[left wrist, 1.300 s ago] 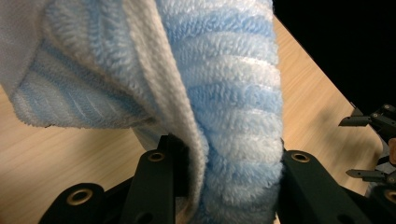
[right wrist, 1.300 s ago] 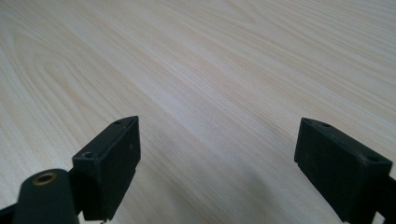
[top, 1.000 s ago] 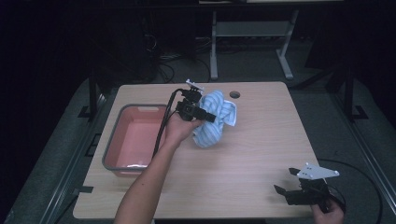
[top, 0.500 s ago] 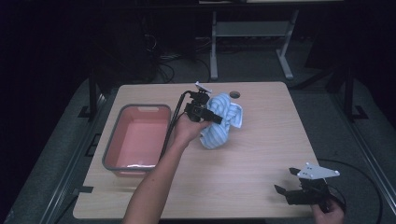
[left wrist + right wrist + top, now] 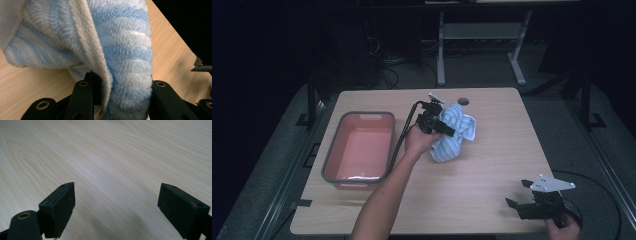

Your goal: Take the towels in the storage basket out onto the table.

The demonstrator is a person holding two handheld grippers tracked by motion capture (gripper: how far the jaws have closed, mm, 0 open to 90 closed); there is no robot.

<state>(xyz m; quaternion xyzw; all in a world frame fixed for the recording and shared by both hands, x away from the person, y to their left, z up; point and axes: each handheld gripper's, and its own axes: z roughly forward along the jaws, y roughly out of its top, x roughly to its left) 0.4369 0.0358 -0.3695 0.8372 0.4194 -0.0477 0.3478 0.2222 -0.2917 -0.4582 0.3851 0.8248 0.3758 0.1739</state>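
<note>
The wooden desk (image 5: 492, 165) carries a pink tub (image 5: 359, 150) near its left edge; a blue-striped towel (image 5: 454, 132) sits mid-desk toward the far edge, clenched by the left gripper (image 5: 443, 127); the right gripper (image 5: 519, 197), jaws spread, rests near the front right corner

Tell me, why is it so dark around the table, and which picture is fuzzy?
High view: light falls on the table alone, so the floor around it goes nearly black. Left gripper view: the towel is sharp, its fluff clear. Right gripper view: the near wood is crisp, the far wood at the top blurs.
</note>
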